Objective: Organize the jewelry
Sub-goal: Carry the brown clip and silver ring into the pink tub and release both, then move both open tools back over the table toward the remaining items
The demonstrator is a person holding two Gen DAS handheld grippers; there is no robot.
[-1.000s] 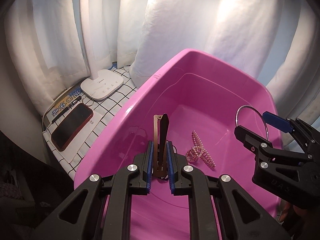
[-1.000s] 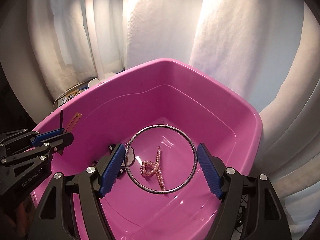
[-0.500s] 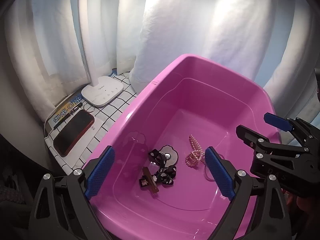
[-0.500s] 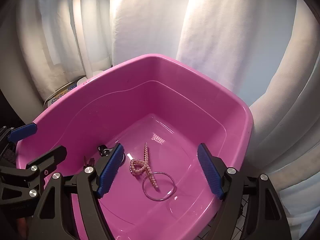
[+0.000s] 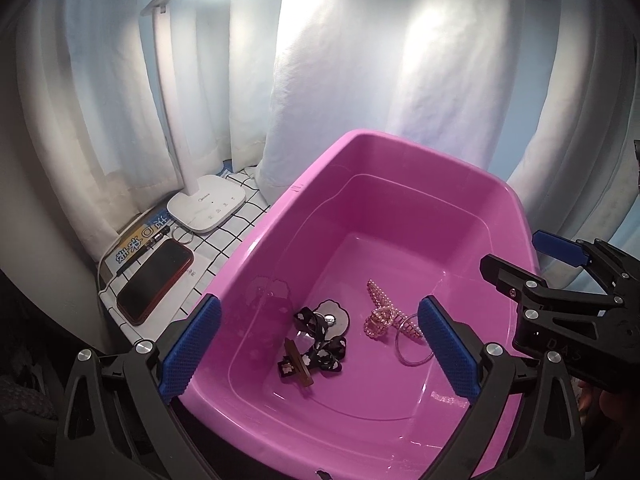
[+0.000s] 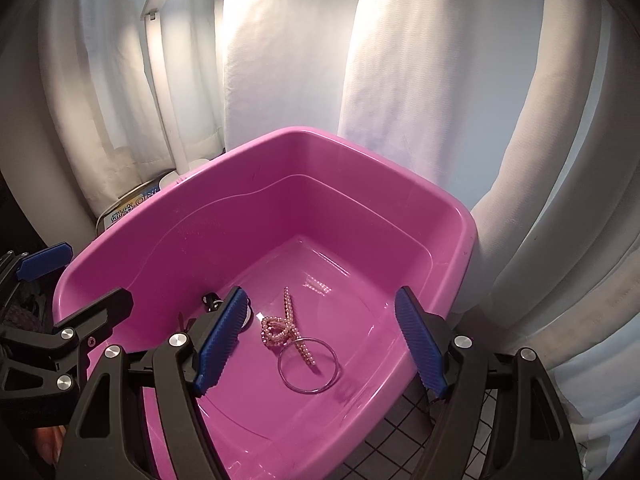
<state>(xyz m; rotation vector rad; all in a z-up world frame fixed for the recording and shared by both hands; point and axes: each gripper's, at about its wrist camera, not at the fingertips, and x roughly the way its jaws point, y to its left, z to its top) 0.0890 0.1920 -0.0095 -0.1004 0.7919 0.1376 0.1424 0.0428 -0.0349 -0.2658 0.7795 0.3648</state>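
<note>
In the left wrist view, a red-cased phone [image 5: 154, 282] and a white lamp base [image 5: 206, 208] are seen at the left of the frame on the checked counter [image 5: 240, 236], well apart from the work. The pink tub [image 5: 280, 216] fills the middle and right of both views. The left gripper [image 5: 320, 350] is held above the tub's near rim; its fingers [image 5: 190, 350] have just been opening, now stand wide apart, and nothing is found between them. The right gripper [image 6: 320, 344] is likewise held spread over the tub with nothing gripped.

The step in hand is judged to be the withdrawal after dropping pieces into the tub. It is best done by lifting both grippers straight clear of the rim, so that no finger is dragged through the jewelry or knocked against the wall, and by keeping the two grippers apart.

On the tub floor, from left to right, are counted: one brown hair clip [image 5: 298, 366], lying against one black flowered bow [image 5: 320, 340] that partly covers one pale cloud-shaped piece [image 5: 334, 306]; then one pearl hair claw [image 5: 384, 312]; then one thin bangle [image 5: 412, 346], overlapped by the claw's end. Five pieces are counted in all, one of each
</note>
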